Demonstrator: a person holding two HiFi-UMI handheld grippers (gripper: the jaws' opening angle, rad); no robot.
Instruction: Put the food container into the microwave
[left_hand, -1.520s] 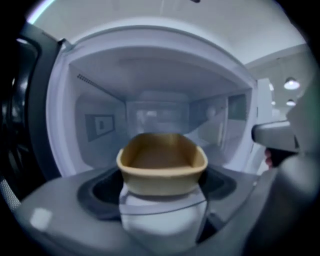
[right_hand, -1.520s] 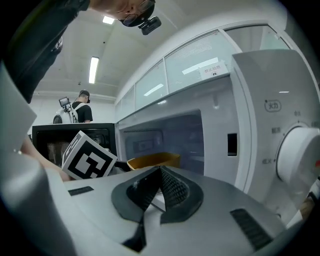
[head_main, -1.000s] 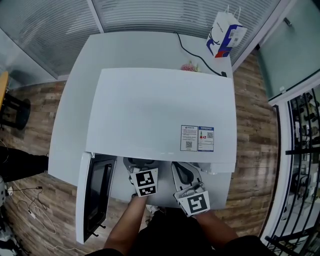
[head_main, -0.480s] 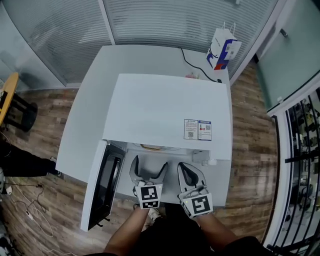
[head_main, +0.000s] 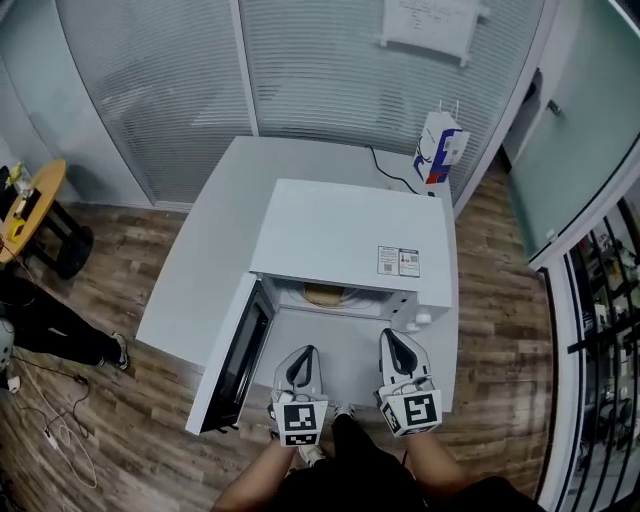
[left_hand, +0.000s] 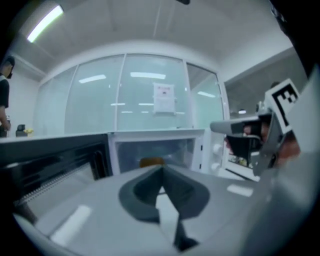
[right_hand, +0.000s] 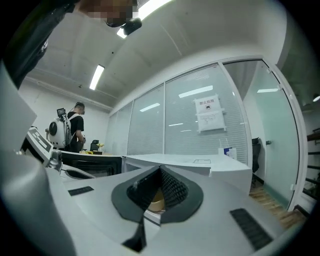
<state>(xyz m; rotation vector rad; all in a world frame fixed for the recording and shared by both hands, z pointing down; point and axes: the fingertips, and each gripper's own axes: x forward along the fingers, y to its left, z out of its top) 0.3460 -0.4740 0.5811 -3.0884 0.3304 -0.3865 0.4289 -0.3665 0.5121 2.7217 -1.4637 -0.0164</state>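
The white microwave (head_main: 350, 235) stands on the white table (head_main: 210, 260), its door (head_main: 235, 355) swung open to the left. The food container (head_main: 322, 295), brownish, sits inside the cavity; the left gripper view shows it as the container (left_hand: 151, 161) behind the jaws. My left gripper (head_main: 306, 352) is shut and empty, in front of the opening and apart from the container. My right gripper (head_main: 393, 338) is beside it near the control panel, also shut with nothing held. In the right gripper view the container (right_hand: 156, 200) peeks below the right gripper (right_hand: 160, 169).
A white-and-blue paper bag (head_main: 438, 148) stands at the table's far right corner, with a black cable (head_main: 392, 175) running from behind the microwave. A small round table (head_main: 30, 200) and a person's legs (head_main: 50, 325) are at the left. Glass partitions lie behind.
Both grippers have drawn back from the microwave opening toward me. The left gripper's jaws went from open to shut. The container stays inside the cavity.
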